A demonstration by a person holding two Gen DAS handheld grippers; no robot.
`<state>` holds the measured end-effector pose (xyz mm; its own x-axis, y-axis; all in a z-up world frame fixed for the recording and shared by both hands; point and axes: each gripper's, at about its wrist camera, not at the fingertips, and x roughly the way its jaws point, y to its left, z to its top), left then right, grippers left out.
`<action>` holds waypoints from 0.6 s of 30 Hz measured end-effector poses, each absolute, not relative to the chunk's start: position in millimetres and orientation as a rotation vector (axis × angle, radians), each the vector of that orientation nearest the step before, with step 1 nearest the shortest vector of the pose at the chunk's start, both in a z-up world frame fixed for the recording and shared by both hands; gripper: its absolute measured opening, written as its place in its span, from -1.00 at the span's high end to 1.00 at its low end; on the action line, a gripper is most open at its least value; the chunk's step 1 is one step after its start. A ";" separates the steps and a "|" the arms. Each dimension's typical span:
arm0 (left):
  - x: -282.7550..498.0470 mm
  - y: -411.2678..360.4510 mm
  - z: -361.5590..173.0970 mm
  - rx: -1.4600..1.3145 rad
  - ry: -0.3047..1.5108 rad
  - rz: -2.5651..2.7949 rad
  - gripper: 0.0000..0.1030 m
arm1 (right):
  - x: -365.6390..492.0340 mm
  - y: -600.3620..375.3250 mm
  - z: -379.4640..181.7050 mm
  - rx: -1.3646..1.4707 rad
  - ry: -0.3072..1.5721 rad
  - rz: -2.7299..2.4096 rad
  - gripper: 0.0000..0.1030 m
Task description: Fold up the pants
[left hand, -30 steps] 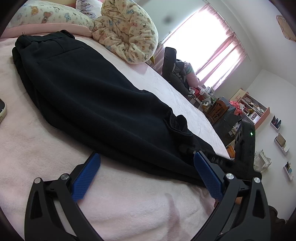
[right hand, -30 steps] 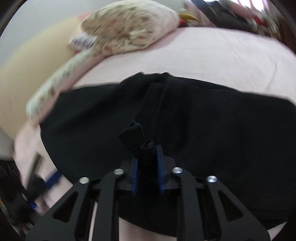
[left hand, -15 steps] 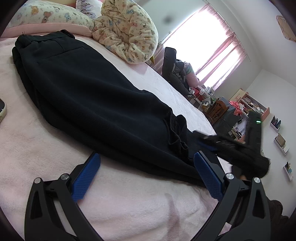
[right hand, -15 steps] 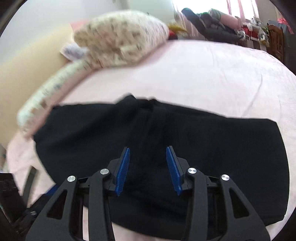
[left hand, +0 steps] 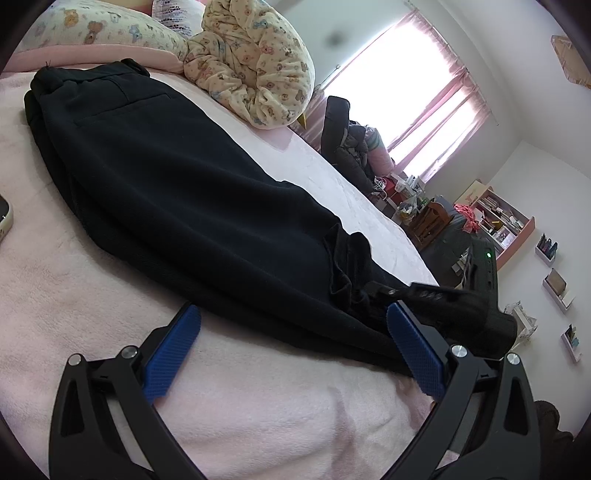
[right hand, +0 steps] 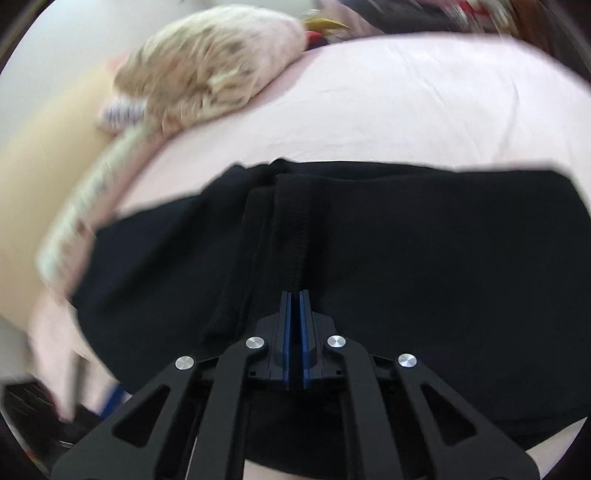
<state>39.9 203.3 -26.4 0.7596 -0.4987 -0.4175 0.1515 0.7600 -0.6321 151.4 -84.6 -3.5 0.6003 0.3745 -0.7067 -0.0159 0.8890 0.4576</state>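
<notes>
A bright bedroom with a pink-curtained window (left hand: 424, 110) at about two o'clock holds a wide bed under a fuzzy pale pink blanket (left hand: 258, 417). Across it, from ten o'clock down toward four, lie the long black fabric pants (left hand: 177, 199), folded lengthwise with the waistband and a back pocket at the far end and a bunched ridge of cloth near the hem. Beyond them, at twelve o'clock, sits a rolled cream comforter printed with little bears (left hand: 251, 66), next to a matching pillow (left hand: 92, 29). A pink bookshelf (left hand: 498, 221) stands against the far wall at three o'clock.

The left gripper (left hand: 293, 354) hovers low over the blanket at six o'clock, its blue-padded fingers (left hand: 173, 354) spread wide with nothing between them, just short of the pants' near edge. The right gripper (right hand: 294, 306) has just snapped together; its fingers meet pad to pad over the raised fold of the pants, though whether any cloth is pinched I cannot tell.
</notes>
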 end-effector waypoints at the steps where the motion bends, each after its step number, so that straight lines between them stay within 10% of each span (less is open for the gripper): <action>1: 39.7 202.9 -26.4 -0.612 0.612 -0.380 -0.97 | 150.8 -92.3 -4.7 0.490 0.902 0.247 0.91; 18: 39.2 203.1 -26.6 -0.613 0.612 -0.379 -0.97 | 169.9 -54.6 -16.1 0.407 0.938 0.310 0.89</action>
<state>39.2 203.1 -26.6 0.7597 -0.4992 -0.4167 0.1514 0.7590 -0.6332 169.9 -54.6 -16.1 0.5569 0.4275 -0.7121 -0.0811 0.8813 0.4656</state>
